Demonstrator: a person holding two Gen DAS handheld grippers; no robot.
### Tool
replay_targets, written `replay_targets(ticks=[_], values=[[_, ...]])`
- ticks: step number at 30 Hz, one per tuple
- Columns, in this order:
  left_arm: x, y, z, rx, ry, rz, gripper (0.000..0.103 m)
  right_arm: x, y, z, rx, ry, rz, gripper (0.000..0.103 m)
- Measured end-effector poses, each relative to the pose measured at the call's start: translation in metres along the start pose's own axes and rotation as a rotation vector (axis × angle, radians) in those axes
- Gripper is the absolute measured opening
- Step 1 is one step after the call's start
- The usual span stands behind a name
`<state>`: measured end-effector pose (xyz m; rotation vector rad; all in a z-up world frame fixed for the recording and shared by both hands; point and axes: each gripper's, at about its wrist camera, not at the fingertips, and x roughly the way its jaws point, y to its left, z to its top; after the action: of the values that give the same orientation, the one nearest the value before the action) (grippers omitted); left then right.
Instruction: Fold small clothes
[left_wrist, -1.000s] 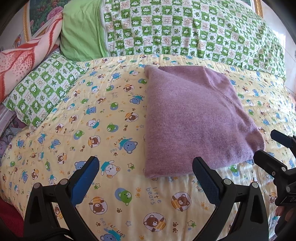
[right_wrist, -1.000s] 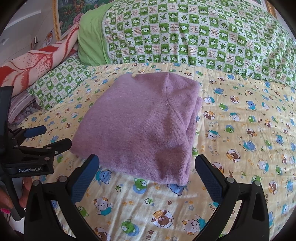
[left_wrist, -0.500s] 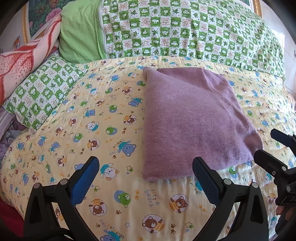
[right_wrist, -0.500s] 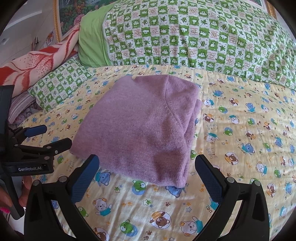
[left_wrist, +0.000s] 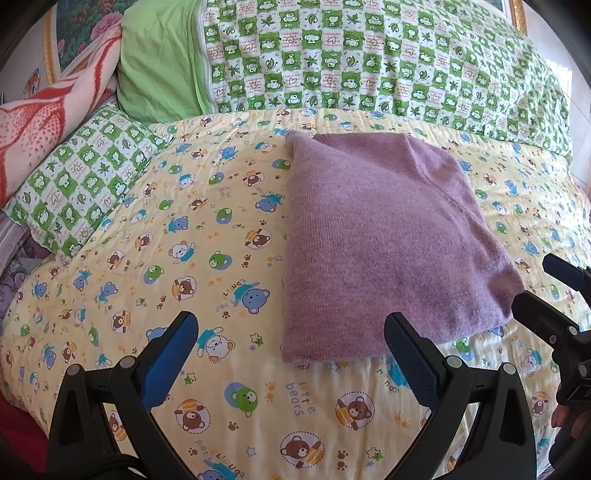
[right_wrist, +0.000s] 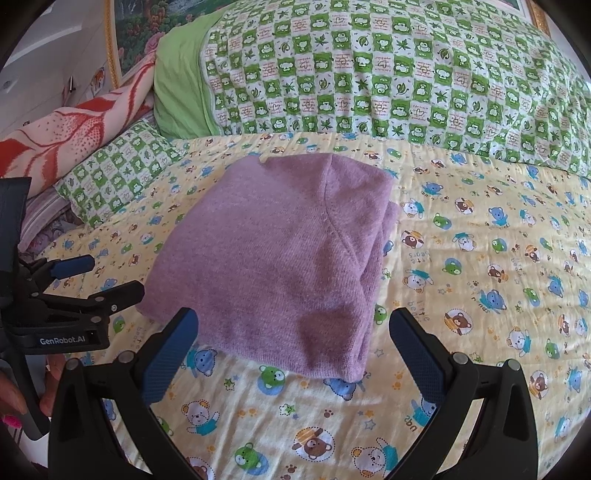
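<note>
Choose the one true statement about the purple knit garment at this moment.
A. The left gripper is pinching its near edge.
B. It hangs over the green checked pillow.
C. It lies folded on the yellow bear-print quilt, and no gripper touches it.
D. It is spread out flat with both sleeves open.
C. The purple knit garment lies as a folded stack on the yellow bear-print quilt, while the left gripper and right gripper are open short of it.

A purple knit garment (left_wrist: 384, 243) lies folded flat on the yellow bear-print quilt (left_wrist: 184, 258).
</note>
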<state>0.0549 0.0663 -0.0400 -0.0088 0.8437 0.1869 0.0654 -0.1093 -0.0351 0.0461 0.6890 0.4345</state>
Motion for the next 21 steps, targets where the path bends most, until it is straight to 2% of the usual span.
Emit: replay_targets(ticks=[21], values=[[0.004,-0.0036,0.01,0.015,-0.001,0.009,0.101,0.0018,-0.0028,0.0064,0.008,-0.008,0.008,0.103]])
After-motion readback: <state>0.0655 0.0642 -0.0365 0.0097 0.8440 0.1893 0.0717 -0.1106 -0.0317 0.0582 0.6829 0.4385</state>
